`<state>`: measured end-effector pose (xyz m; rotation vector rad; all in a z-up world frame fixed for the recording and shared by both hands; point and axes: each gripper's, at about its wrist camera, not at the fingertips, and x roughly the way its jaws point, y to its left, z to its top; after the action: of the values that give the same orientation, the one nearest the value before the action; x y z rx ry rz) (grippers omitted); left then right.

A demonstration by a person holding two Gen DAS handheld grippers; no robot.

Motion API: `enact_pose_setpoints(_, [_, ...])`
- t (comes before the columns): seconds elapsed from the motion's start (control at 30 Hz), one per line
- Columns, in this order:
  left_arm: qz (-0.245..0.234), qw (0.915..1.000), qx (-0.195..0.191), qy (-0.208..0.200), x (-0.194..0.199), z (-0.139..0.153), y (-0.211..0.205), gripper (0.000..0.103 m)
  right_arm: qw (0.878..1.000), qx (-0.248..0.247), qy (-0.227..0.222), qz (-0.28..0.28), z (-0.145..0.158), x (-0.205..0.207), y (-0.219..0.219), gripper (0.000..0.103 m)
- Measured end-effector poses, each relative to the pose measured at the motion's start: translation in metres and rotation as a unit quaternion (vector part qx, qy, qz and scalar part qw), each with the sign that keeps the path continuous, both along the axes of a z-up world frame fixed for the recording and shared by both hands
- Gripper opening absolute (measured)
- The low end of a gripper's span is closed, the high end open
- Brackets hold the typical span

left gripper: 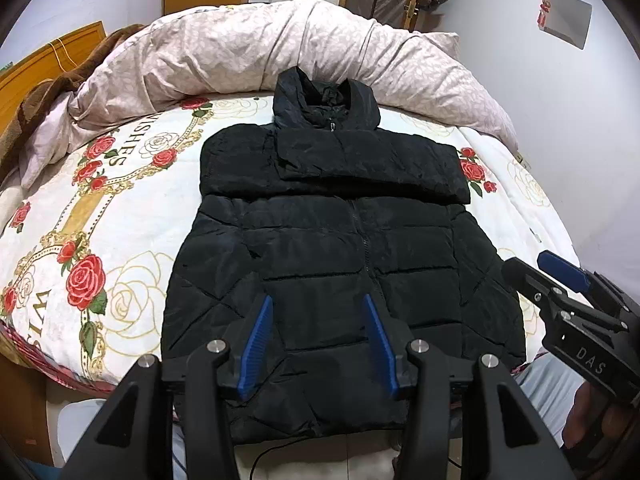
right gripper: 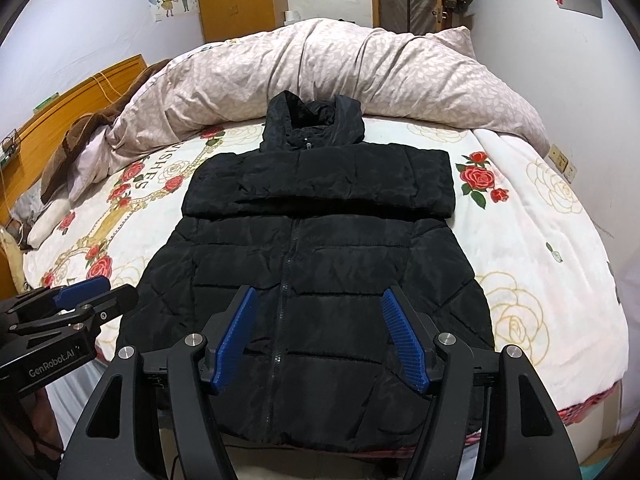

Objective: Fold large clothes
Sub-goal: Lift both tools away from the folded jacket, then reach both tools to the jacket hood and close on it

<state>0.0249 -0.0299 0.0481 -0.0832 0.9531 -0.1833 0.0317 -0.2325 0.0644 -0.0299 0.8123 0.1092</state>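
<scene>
A black puffer jacket [left gripper: 328, 248] lies front-up on the bed, zipped, with its hood toward the duvet and both sleeves folded across the chest. In the right wrist view the same jacket [right gripper: 312, 264] fills the middle. My left gripper [left gripper: 318, 308] hovers above the jacket's hem, open, with nothing between its blue pads. My right gripper [right gripper: 318, 300] also hangs above the hem, open and empty. Each gripper appears at the edge of the other's view: the right gripper [left gripper: 536, 268] at the jacket's right side, the left gripper [right gripper: 100, 288] at its left side.
The bed has a white cover with red roses [left gripper: 86, 280]. A bunched pink duvet [left gripper: 280, 52] lies along the far side behind the hood. A brown blanket [left gripper: 52, 88] and a wooden headboard [right gripper: 80, 84] are at the left. A thin black cable [left gripper: 276, 450] trails below the hem.
</scene>
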Motion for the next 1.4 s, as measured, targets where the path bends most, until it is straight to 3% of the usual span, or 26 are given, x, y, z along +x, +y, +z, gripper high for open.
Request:
enact_pose_setpoints(0.47, [0.001, 0.9998, 0.003, 0.021, 0.031, -0.016, -0.005, 0.05, 1.0, -0.006, 0.008, -0.003, -0.013, 0.036, 0.0, 0.065])
enact_pose_setpoints(0.8, [0.005, 0.9997, 0.002, 0.026, 0.078, -0.028, -0.003, 0.05, 1.0, -0.013, 0.016, 0.01, -0.025, 0.084, 0.005, 0.065])
enact_pose_setpoints(1.0, [-0.001, 0.9997, 0.002, 0.024, 0.125, -0.032, -0.004, 0.05, 1.0, 0.008, 0.019, 0.017, -0.026, 0.134, -0.003, 0.066])
enact_pose_setpoints(1.1, [-0.003, 0.9997, -0.001, 0.024, 0.155, -0.036, -0.003, 0.051, 0.999, 0.025, 0.027, 0.025, -0.027, 0.166, -0.009, 0.081])
enact_pose_setpoints(1.4, [-0.001, 0.9997, 0.002, 0.025, 0.254, -0.044, 0.005, 0.053, 0.998, 0.02, 0.047, 0.036, -0.032, 0.265, -0.016, 0.081])
